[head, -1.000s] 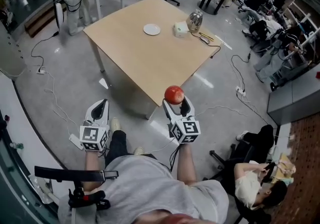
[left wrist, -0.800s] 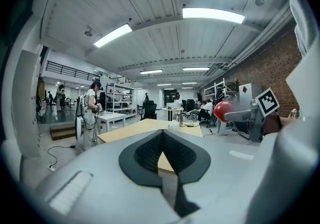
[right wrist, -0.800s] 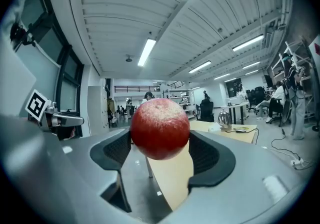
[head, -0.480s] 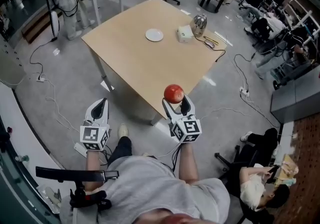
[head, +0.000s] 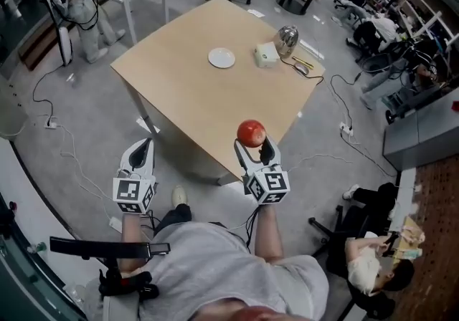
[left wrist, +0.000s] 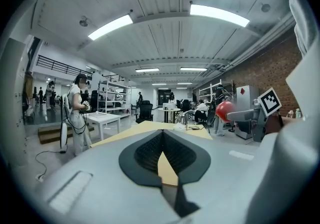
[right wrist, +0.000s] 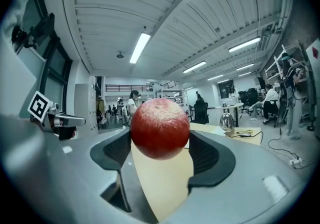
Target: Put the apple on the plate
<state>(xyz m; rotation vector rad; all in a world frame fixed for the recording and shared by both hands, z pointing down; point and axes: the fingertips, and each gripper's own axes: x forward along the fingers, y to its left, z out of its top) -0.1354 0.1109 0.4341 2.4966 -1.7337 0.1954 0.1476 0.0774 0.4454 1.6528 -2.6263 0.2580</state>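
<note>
My right gripper (head: 252,143) squeezes the apple (head: 251,132) between its tips, up in the air by the near edge of the table (head: 179,90). My left gripper (head: 147,146) is closed on nothing. The plate (head: 221,58) sits far across the table. If my squeeze slips, I think the round apple could drop and roll off that edge. The tabletop between is bare, so there is room to move.

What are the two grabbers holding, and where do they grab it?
The right gripper pinches the round red apple by its two sides between its fingers. The left gripper holds nothing.
</note>
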